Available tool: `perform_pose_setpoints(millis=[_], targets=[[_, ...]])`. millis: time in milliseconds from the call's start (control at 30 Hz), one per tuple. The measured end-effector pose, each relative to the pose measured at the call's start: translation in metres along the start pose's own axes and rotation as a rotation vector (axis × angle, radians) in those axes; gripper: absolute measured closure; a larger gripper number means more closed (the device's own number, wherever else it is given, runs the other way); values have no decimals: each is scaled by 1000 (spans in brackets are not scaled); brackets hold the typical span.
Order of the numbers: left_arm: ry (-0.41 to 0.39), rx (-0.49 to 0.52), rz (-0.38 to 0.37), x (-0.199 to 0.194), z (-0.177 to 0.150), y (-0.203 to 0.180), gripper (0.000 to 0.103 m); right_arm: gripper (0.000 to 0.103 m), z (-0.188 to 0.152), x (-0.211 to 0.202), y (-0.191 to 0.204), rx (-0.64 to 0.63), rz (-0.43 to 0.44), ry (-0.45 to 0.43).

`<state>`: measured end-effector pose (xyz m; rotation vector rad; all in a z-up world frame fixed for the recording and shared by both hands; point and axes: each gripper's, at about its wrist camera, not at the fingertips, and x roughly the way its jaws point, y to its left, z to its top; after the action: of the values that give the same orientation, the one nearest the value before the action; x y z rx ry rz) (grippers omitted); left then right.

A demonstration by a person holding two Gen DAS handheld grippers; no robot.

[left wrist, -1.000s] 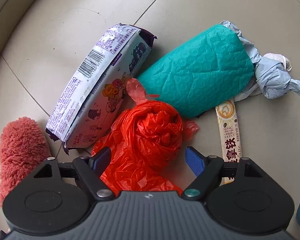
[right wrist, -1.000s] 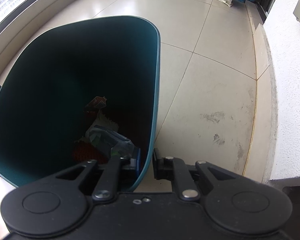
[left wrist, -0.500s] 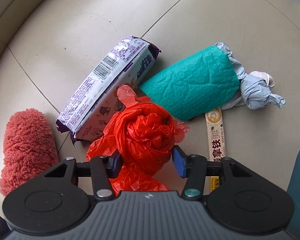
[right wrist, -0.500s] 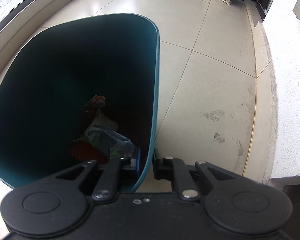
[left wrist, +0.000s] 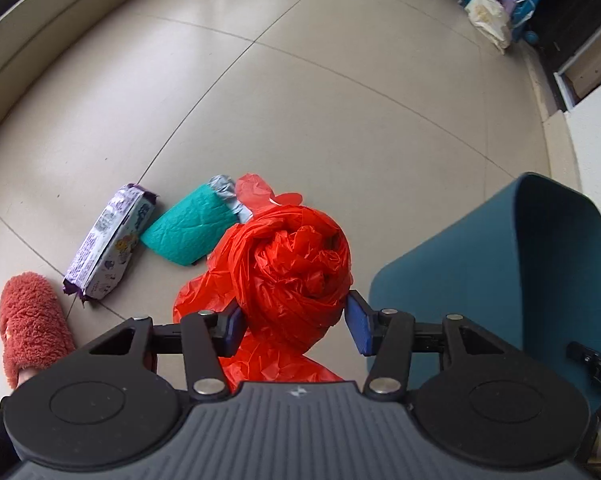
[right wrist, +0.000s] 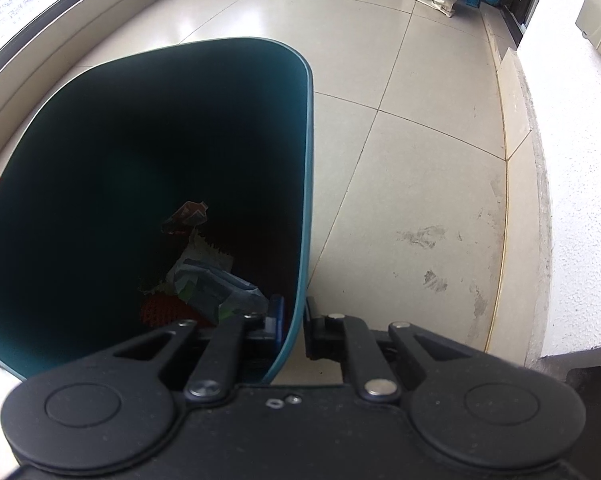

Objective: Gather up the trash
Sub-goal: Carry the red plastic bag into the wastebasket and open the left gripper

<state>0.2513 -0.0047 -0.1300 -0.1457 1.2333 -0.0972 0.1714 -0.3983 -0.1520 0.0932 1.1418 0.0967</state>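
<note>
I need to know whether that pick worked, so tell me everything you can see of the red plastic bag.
The red plastic bag is thin, crinkled film, twisted and bunched into a loose ball with a knotted tail sticking up behind and a flat flap hanging below. The left gripper is shut on it, blue pads pressing either side of the ball. It looks lifted off the tiled floor, in front of the green mailer and beside the teal bin.

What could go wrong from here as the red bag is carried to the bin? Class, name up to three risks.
1. The red bag is loose and crumpled in the left claw; its trailing plastic may slip out or snag on the bin's rim.
2. The right claw pinches only the thin bin wall, so a bump could tip it.
3. The teal mailer and wrapper could be forgotten.
</note>
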Motion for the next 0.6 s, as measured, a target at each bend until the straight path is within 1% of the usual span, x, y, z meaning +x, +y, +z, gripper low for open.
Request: perform_pose_setpoints(millis=[33,67,133,233,333,367,433,467,600], targets=[[-28,37,-35,-19,1,-20,53,94,0,0,-2,10,7,-1],[-44,57,-56,-31,3,-32,53,94,0,-1,-4,18,13,-2],[-108,107,-112,-65,7,-67,53,93,0,-1,-6,23,17,-4],[-183,154,-189,-104,14,-106,53,94,0,-1,-9,24,17,-6],[-224,205,-232,-124,19,-140,53,93,0,-2,-10,24,19,-7],[-234,236,-240,-126,20,-156,52,93,0,-2,-11,25,20,-8],[-225,274,-235,-119,20,-178,52,93,-1,-6,-11,21,23,-15],[-213,289,-237,-112,20,-188,52,92,-1,-8,-10,21,27,-19],[-154,327,-185,-69,20,-221,52,91,-4,-14,-12,21,43,-34]])
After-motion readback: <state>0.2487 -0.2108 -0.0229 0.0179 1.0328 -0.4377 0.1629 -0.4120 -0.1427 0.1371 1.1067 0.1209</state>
